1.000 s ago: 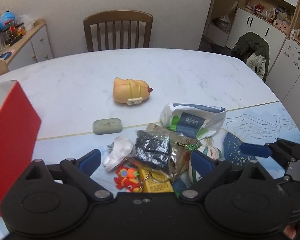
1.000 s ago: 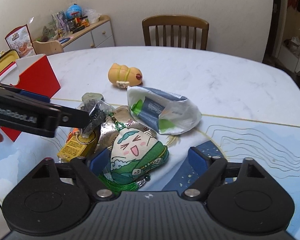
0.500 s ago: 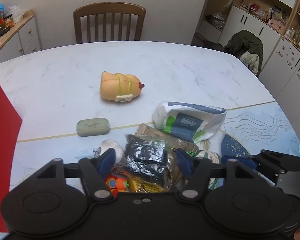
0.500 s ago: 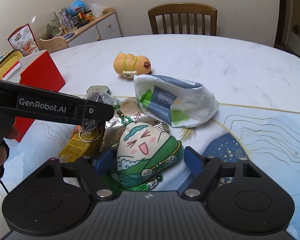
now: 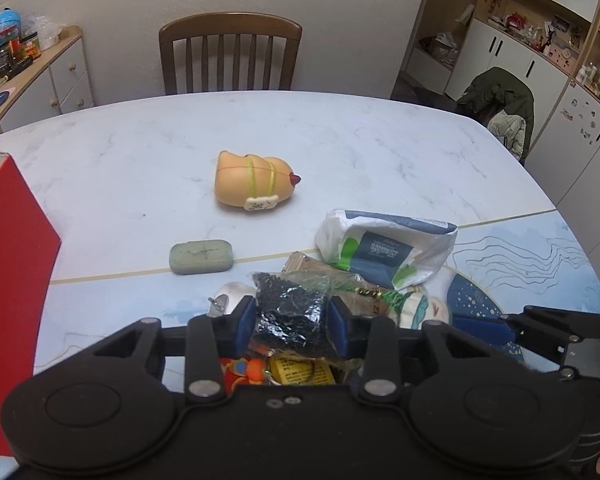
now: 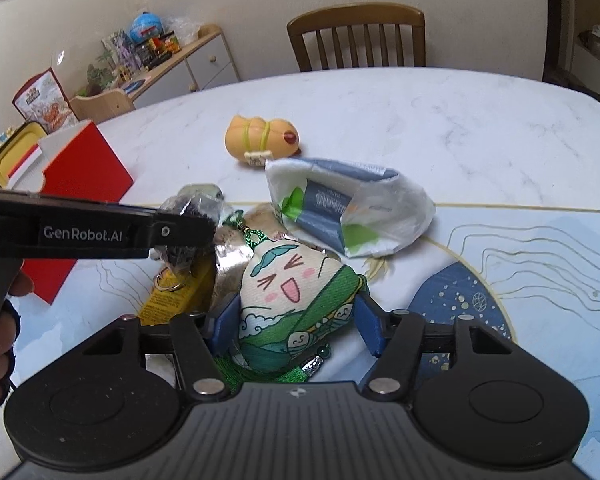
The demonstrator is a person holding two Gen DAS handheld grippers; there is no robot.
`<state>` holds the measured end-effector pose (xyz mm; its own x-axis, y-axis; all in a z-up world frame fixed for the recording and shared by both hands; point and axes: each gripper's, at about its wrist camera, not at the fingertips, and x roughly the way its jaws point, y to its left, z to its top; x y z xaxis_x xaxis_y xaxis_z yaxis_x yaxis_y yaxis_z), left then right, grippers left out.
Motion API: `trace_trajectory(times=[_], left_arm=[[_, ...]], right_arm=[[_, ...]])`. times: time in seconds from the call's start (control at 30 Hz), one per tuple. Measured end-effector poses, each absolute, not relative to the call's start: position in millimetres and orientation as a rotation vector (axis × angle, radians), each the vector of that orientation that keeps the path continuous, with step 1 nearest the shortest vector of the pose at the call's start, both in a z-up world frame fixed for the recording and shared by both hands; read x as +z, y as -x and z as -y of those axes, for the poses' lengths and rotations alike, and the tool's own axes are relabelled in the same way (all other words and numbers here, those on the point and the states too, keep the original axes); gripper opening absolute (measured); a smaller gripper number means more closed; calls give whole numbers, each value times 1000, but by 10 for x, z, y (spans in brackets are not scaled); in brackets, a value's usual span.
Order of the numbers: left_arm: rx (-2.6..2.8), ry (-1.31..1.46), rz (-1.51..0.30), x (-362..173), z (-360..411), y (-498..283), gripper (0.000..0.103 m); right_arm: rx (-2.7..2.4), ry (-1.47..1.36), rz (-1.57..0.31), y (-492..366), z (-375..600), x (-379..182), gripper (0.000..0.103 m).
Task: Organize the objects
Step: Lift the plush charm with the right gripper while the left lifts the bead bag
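Observation:
My left gripper [image 5: 292, 326] is shut on a clear packet of black beads [image 5: 290, 312], seen from the side in the right wrist view [image 6: 184, 236]. My right gripper [image 6: 290, 324] has both fingers against a green and cream smiling plush pouch [image 6: 296, 300] and is shut on it. Both sit in a pile on the table with a yellow packet [image 6: 172, 292], a crinkled foil bag [image 6: 256, 220] and a white and blue bag [image 6: 348, 208]. An orange plush toy [image 5: 252, 180] and a green soap bar [image 5: 201, 257] lie apart.
A red box [image 5: 8, 280] stands at the left table edge, with a yellow-rimmed case [image 6: 12, 152] behind it. A wooden chair [image 5: 230, 54] is at the far side. A sideboard with clutter [image 6: 160, 56] is left, cabinets [image 5: 540, 60] right.
My left gripper closed from wide open onto the black bead packet. My right gripper moved in and closed around the smiling plush pouch.

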<state>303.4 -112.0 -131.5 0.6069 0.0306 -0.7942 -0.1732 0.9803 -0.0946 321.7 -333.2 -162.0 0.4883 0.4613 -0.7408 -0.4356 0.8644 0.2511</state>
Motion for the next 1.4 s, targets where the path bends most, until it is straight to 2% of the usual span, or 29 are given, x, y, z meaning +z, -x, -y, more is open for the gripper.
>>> trace_trajectory(times=[0.73, 1.4], left_arm=[[158, 267, -932, -648, 700, -2406, 37], [102, 204, -913, -83, -313, -1851, 37]], right_arm=[[560, 81, -848, -2750, 3132, -537, 60], [630, 206, -842, -2348, 1810, 252, 60]])
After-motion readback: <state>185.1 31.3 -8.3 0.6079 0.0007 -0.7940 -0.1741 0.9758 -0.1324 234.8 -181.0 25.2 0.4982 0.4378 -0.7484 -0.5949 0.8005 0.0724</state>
